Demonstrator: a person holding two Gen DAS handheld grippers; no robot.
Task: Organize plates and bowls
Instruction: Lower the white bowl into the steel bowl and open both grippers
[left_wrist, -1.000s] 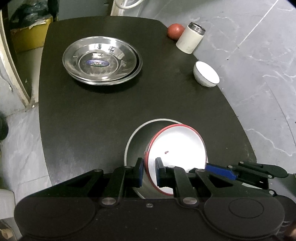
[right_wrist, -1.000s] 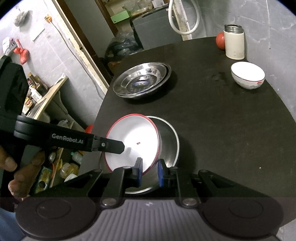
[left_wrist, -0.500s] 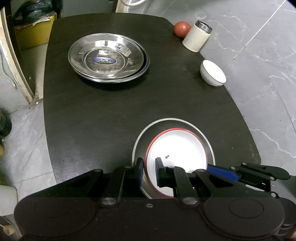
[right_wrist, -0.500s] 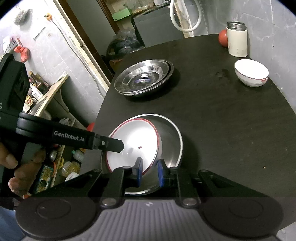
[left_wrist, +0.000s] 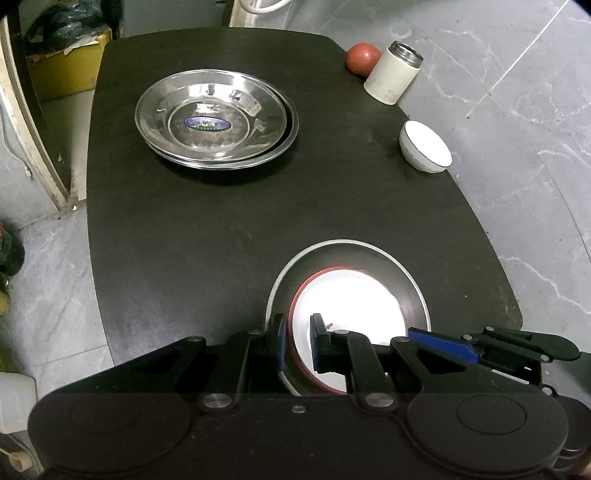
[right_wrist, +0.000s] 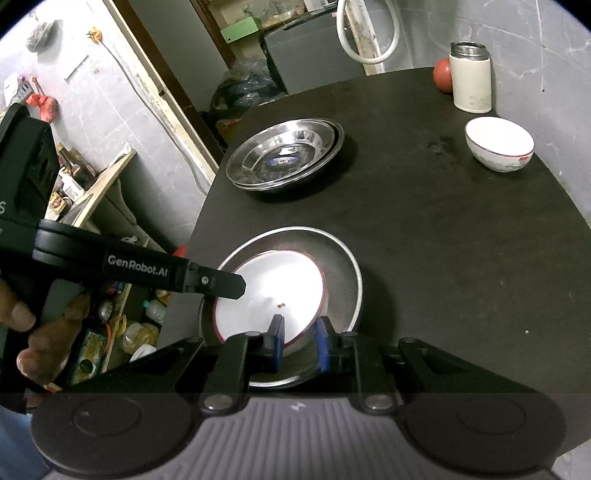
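A white plate (left_wrist: 351, 306) with a red rim lies flat inside a steel plate (left_wrist: 406, 273) near the front edge of the black table. My left gripper (left_wrist: 297, 343) is shut on the white plate's near-left rim, one finger over it and one under. In the right wrist view my right gripper (right_wrist: 299, 345) is shut on the near rim of the same white plate (right_wrist: 273, 288), which rests in the steel plate (right_wrist: 343, 269). A stack of steel plates (left_wrist: 214, 122) sits at the back left. A small white bowl (left_wrist: 424, 149) stands alone at the right edge.
A cream flask (left_wrist: 391, 75) and a red fruit (left_wrist: 362, 59) stand at the table's far right corner. The black table (left_wrist: 221, 221) is bare between the two plate groups. A hand (right_wrist: 37, 332) holds the left gripper off the table's left side, above shelf clutter.
The white plate was tilted up on edge and now lies flat in the steel plate. Both grippers came down with it and keep the same grip.
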